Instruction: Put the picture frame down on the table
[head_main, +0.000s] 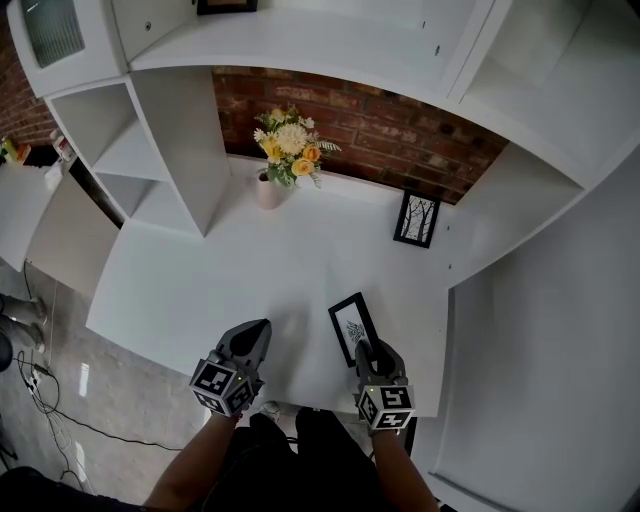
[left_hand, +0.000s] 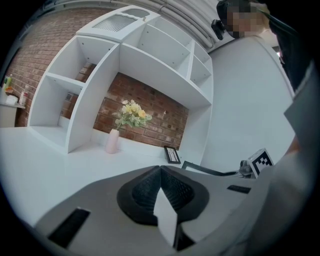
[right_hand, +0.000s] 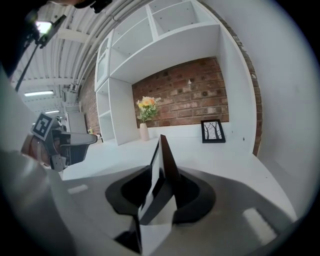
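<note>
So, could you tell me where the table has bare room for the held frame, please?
The widest bare patch of table lies between the vase, the shelf unit and the left tongs. Only the back is occupied: vase and standing frame.

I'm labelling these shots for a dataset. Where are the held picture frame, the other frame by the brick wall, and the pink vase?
held picture frame (head_main: 352, 326), head view, on its printed middle.
other frame (head_main: 417, 218), head view, on its tree print.
pink vase (head_main: 268, 191), head view, on its body.
</note>
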